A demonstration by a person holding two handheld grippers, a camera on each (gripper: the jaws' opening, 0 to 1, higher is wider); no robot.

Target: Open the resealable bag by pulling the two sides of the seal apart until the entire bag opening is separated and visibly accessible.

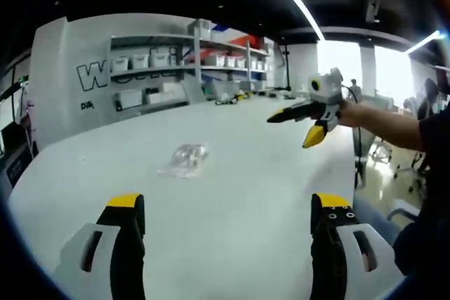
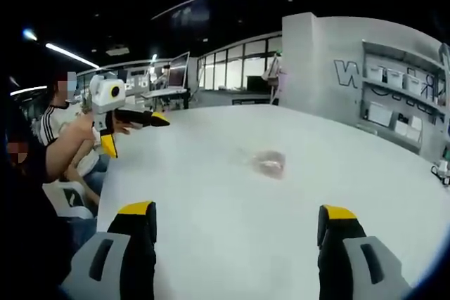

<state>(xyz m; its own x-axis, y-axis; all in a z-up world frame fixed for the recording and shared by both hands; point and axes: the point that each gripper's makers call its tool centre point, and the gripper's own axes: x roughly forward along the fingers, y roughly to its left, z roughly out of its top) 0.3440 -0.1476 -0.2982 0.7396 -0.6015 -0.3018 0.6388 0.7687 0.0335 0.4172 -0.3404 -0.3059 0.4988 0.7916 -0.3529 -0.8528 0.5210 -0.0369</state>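
- Resealable bag [image 1: 184,159] is the whole point here, and it's just lying flat out on the white table [image 1: 246,194], well ahead of both sets of tongs with nothing touching it. In the right gripper view it's the same small clear crumpled thing [image 2: 270,163], too small to tell whether the seal is shut.
- Nearest to the cameras: left gripper [image 1: 228,219] has its yellow-tipped jaws spread wide with nothing between them. Right gripper [image 2: 239,230] is the same, wide open and empty.
- Each one also pops up in the other's view, held up in the air off to the side: the right one [image 1: 302,126] and the left one [image 2: 133,131], jaws apart there too.
- My guess is they're held high and open like that because the reach hasn't started yet, one tong per side of the seal.
- Table between tongs and bag is bare, so nothing looks in the way of the approach.
- Further back: white shelving [image 1: 186,61] loaded with bins along a wall with big lettering, some small stuff at the table's far edge.
- In the right gripper view a seated person [image 2: 60,131] is at the left, plus desks with monitors [image 2: 176,72] way behind.
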